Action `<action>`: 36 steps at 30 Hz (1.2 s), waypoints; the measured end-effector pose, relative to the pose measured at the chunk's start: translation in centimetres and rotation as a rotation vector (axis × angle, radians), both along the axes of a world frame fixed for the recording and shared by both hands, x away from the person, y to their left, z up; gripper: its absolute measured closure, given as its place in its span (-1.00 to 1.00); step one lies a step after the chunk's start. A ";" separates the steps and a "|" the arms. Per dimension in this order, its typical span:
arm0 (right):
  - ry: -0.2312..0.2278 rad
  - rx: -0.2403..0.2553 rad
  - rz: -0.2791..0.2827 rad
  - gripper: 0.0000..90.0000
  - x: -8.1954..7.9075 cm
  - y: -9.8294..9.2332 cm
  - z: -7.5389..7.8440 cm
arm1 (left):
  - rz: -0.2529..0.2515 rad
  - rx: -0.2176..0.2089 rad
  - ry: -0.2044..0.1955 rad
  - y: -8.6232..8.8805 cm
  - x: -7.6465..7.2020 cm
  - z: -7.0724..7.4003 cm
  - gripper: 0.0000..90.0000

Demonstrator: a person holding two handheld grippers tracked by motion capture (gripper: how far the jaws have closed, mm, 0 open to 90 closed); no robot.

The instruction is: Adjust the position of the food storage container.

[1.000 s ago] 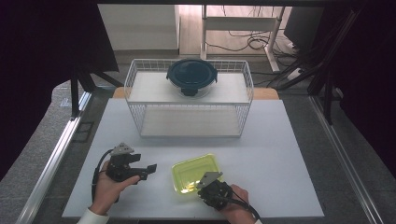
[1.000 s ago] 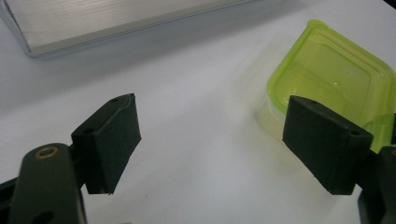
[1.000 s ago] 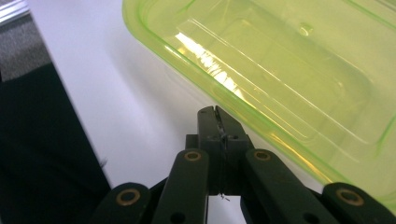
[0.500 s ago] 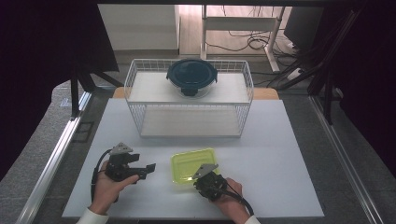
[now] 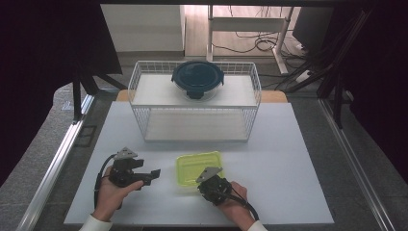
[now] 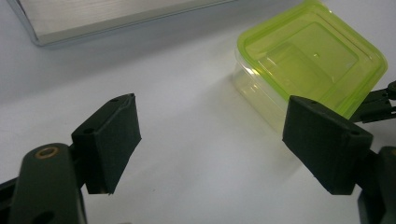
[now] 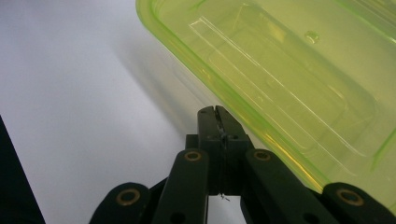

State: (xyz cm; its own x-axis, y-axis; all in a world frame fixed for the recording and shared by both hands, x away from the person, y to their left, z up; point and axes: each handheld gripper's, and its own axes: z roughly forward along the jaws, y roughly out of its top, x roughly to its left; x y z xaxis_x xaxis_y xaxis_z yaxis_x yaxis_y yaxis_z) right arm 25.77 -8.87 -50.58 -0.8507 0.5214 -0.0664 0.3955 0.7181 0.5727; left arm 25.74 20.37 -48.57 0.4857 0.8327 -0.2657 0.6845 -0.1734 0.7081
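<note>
High view: two hand-held grippers, one green container [image 5: 197, 165], one wire basket [image 5: 192, 118]

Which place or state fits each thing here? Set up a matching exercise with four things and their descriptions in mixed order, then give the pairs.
Things:
1. yellow-green translucent plastic container
2. dark blue round lidded container
3. left gripper
4. right gripper

Descriptions:
A. jaws shut, tips at the container's edge
B. on the white wire rack
C. jaws open, nothing between them
D. on the white table, between the grippers

Pairs: 1-D, 2-B, 3-C, 4-A
</note>
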 end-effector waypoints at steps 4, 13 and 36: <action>0.002 0.026 0.004 0.98 -0.5 -0.4 0.9 | 0.003 -0.019 0.012 0.1 0.0 0.1 -0.59; -0.043 0.126 -0.056 0.98 -2.0 -4.7 4.4 | 0.006 -0.030 0.005 -0.3 -0.4 0.6 -0.59; 0.090 0.420 -0.317 -0.40 1.5 -12.4 5.1 | -0.034 -0.101 -0.018 -1.5 -0.8 2.0 -0.59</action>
